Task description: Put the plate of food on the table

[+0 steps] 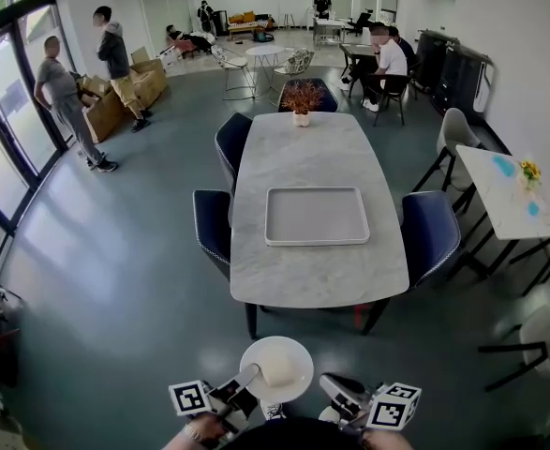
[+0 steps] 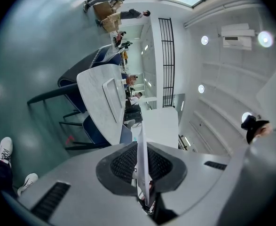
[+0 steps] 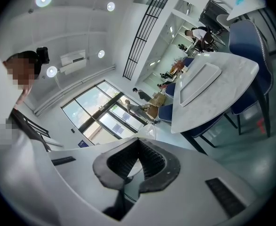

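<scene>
The long marble desk (image 1: 321, 284) fills the middle of the room. Its long axis runs straight away from the person and its near short end faces them, with blue chairs (image 1: 431, 232) down both sides. A pale rectangular tray (image 1: 317, 216) lies empty at the middle of the top, and bare marble shows between it and the near end. The white plate (image 1: 276, 368) is not on the desk yet. It is held level over the floor in front of the person, well apart from the near end, and carries a pale mound too faint to name. The left gripper (image 1: 251, 377) has its fingers clenched on the plate's left rim, which the left gripper view shows edge-on between the pads, so the plate reaches out to the right of that hand. The right gripper (image 1: 329, 383) sits just beside the plate's right rim; its fingers meet at the tips and seem to clamp nothing. From the fingers the desk lies dead ahead, so the carry is probably a straight run along its long axis, with the left hand setting the plate down.
</scene>
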